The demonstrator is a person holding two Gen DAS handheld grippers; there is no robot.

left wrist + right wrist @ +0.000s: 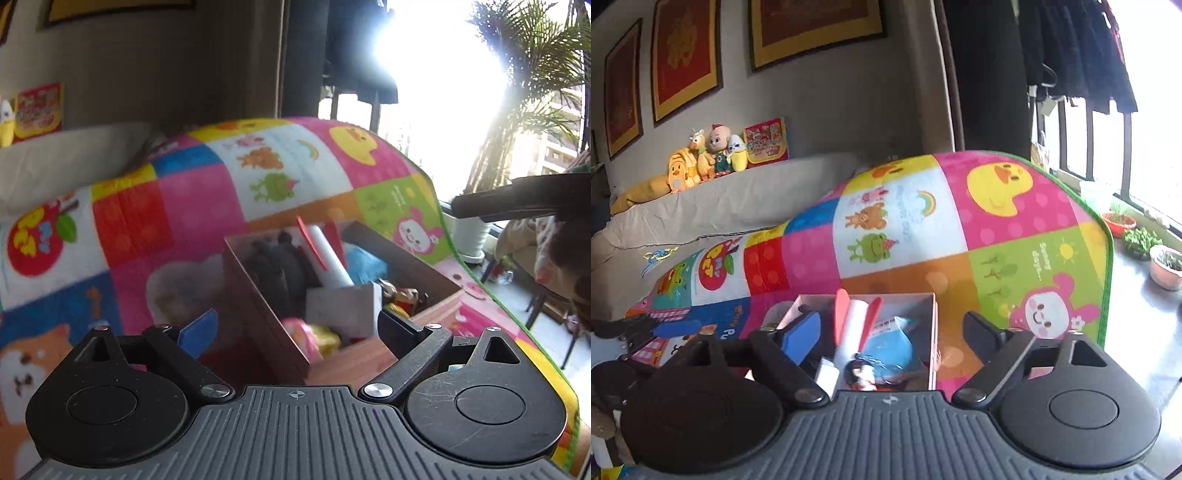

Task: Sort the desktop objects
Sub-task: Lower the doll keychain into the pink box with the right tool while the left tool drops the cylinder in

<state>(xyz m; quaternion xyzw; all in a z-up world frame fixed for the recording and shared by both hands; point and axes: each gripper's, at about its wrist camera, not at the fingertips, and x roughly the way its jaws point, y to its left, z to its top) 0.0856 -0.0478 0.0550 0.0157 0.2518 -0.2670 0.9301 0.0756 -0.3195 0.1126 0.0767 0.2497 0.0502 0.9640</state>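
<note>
Sitting ahead of both spread grippers [295, 328] [892, 336]: wooden box [258, 295].

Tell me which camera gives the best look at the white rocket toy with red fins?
The right wrist view: the rocket toy lies sharp and nearly whole in the box. The left wrist view shows it blurred, partly buried among other items.

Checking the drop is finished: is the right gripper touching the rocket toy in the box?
Apart. The right wrist view shows the right gripper open, and the rocket toy lies below it.

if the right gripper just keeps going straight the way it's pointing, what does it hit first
Most likely the box, or the white roll with red fins sticking out of it; both sit between the open jaws of the right gripper. Depth is hard to judge.
</note>
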